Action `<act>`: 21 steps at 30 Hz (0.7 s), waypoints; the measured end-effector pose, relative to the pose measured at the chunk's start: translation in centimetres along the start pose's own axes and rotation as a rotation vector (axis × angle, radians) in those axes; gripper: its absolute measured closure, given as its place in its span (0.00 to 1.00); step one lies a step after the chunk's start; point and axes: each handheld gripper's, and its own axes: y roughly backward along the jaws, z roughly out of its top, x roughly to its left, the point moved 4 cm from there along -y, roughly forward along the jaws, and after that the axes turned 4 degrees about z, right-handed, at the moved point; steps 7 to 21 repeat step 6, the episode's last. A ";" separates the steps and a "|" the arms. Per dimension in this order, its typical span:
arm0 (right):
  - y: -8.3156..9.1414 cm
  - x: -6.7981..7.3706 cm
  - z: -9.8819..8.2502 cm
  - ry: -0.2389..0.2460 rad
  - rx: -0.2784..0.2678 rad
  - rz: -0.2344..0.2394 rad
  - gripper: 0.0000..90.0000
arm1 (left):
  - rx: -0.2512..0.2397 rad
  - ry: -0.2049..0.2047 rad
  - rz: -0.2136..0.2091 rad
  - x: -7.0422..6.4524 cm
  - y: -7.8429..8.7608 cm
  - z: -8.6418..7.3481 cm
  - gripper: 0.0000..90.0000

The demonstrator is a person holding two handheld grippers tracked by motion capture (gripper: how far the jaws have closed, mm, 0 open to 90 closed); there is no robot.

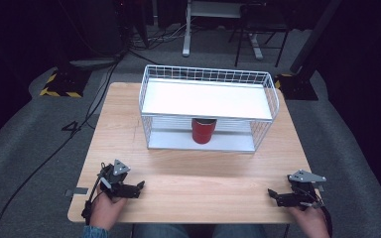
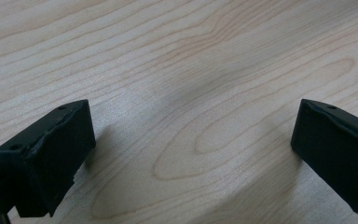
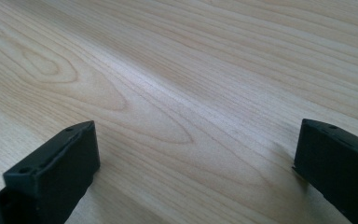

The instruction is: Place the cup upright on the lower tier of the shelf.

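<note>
A red cylindrical can stands upright on the lower level of a white wire shelf rack at the back middle of the wooden table. My left gripper rests near the table's front left corner, pointing right, far from the can. In the left gripper view, this gripper is open, with bare wood between its jaws. My right gripper lies near the front right corner, pointing left. The right gripper view shows that gripper open over bare wood too.
The rack has a flat white top panel above the can and wire sides. Cables run across the grey floor to the left of the table. Stands and chair legs sit in the dark behind the table.
</note>
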 end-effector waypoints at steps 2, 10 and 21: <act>0.0 0.0 0.0 -0.004 0.000 -0.004 0.00 | 0.000 0.000 0.000 0.0 0.0 0.0 0.00; 0.0 0.0 0.0 -0.004 0.000 -0.003 0.00 | 0.001 0.002 0.005 0.0 0.0 0.0 0.00; 0.0 0.0 0.0 -0.004 0.000 -0.003 0.00 | 0.001 0.002 0.005 0.0 0.0 0.0 0.00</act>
